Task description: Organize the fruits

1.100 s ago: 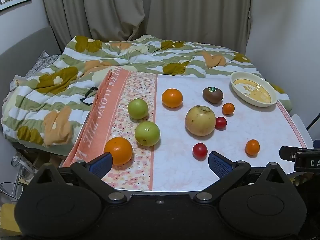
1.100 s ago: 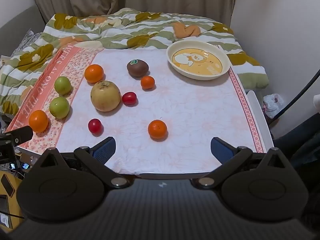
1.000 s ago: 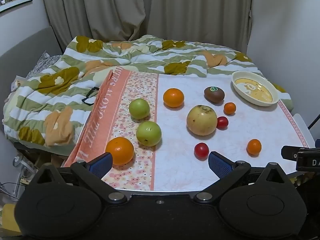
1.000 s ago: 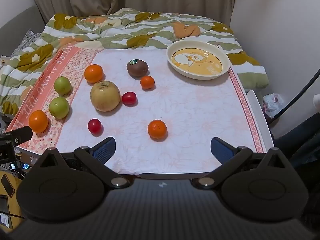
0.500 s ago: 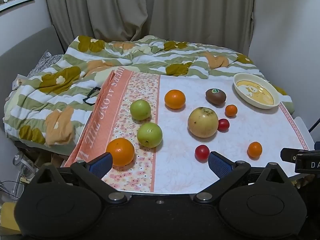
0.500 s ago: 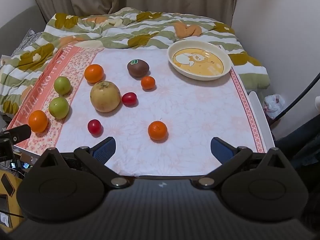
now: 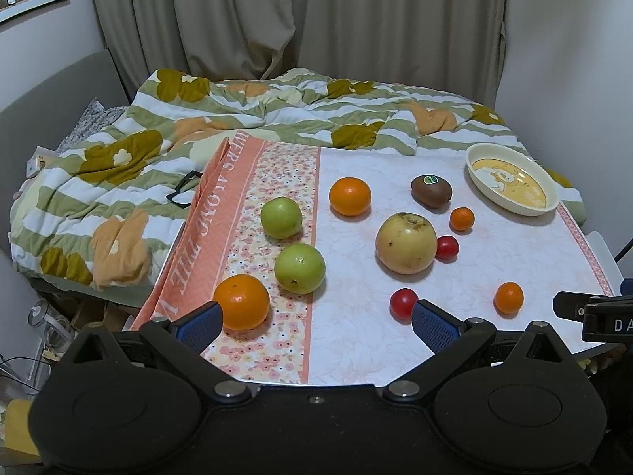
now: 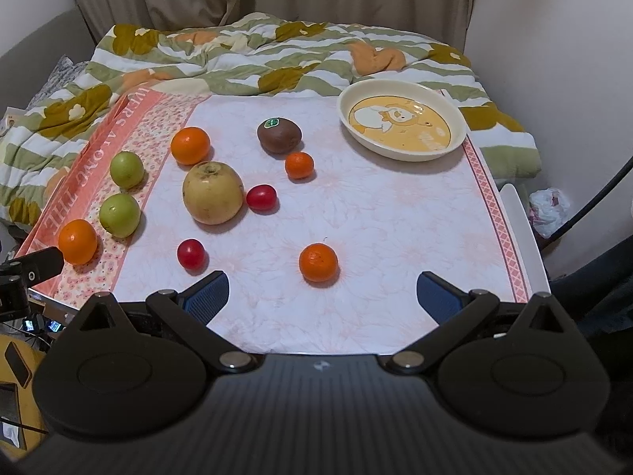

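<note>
Fruit lies scattered on a cloth-covered table (image 8: 395, 217). A large yellow pear (image 8: 212, 192) sits mid-table beside a red tomato (image 8: 261, 197); a second tomato (image 8: 191, 253) lies nearer. A kiwi (image 8: 279, 135), two small tangerines (image 8: 299, 165) (image 8: 318, 262), two oranges (image 7: 350, 196) (image 7: 241, 301) and two green apples (image 7: 281, 217) (image 7: 300, 268) are spread around. An empty cream bowl (image 8: 401, 119) stands at the far right. My left gripper (image 7: 316, 322) is open at the near edge, empty. My right gripper (image 8: 322, 297) is open too, just short of the near tangerine.
A striped floral blanket (image 7: 158, 138) covers the bed behind the table, with black glasses (image 7: 184, 194) on it. Curtains (image 7: 296, 19) and walls close the back and right. The right gripper's body (image 7: 593, 312) shows at the table's near right edge.
Both grippers have drifted slightly; the left view has shifted a little so the fruit sits further right and lower. No fruit has moved and both grippers stay open.
</note>
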